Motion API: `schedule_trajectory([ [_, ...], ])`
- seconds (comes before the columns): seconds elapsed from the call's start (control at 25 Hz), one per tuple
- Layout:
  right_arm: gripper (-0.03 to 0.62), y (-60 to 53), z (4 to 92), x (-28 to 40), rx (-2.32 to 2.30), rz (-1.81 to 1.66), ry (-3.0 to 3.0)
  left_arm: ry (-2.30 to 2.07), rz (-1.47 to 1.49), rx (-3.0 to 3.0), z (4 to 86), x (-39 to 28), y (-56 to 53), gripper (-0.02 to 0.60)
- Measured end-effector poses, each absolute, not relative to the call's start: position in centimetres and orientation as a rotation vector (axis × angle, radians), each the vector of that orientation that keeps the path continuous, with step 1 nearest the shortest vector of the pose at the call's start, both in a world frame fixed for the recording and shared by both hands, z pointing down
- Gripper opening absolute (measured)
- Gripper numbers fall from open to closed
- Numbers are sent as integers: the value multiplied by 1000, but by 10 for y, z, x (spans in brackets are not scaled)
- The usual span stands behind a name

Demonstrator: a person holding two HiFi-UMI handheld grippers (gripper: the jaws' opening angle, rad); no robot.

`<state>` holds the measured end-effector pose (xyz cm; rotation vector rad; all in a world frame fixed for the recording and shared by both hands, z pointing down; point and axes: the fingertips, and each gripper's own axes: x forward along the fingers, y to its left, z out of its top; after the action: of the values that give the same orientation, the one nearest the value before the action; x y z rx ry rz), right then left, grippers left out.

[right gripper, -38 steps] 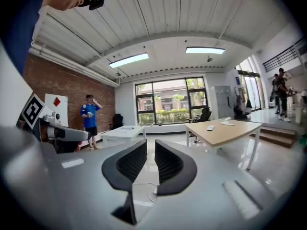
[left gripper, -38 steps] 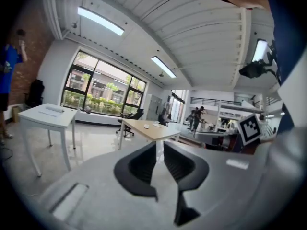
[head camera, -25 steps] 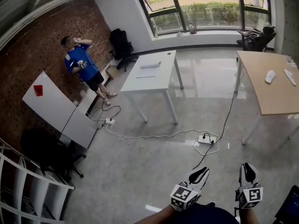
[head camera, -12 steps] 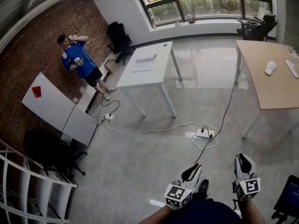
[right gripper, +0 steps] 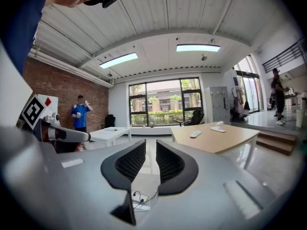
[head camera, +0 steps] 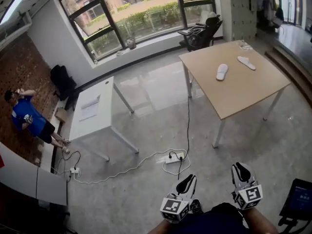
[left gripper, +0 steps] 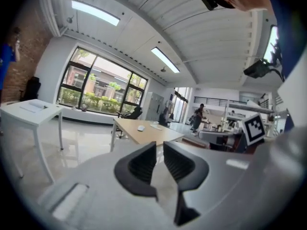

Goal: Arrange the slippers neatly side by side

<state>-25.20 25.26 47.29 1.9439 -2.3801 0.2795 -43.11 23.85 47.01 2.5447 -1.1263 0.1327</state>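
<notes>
Two white slippers lie apart on the wooden table [head camera: 243, 94]: one [head camera: 222, 71] near its middle, the other [head camera: 246, 62] farther right and angled differently. Both grippers hang low over the floor, far short of the table. My left gripper [head camera: 189, 179] and my right gripper [head camera: 240, 168] have their jaws nearly together with nothing between them. In the left gripper view the slippers [left gripper: 140, 128] show small on the table beyond the left gripper [left gripper: 159, 150]. In the right gripper view a slipper [right gripper: 195, 134] lies beyond the right gripper [right gripper: 150, 150].
A power strip [head camera: 174, 158] and white cable trail over the floor between me and the wooden table. A white table [head camera: 92, 116] stands to the left, a person [head camera: 29, 121] by the brick wall. A black office chair [head camera: 202, 30] sits behind the wooden table.
The head view has swung right, so the wooden table with the slippers now sits closer and more central. Both grippers stay low and keep their jaws as before.
</notes>
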Motion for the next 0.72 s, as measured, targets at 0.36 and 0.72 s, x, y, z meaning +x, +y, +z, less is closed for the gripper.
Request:
schedule_trajectory([
  [0.36,74,308,476,-121,2187,338,-2173,-857,185,2660,455,-295,253,58],
  [0.72,74,242,468,-46,2000,284,-2359,-1048,145,2618,463,-224,234,58],
])
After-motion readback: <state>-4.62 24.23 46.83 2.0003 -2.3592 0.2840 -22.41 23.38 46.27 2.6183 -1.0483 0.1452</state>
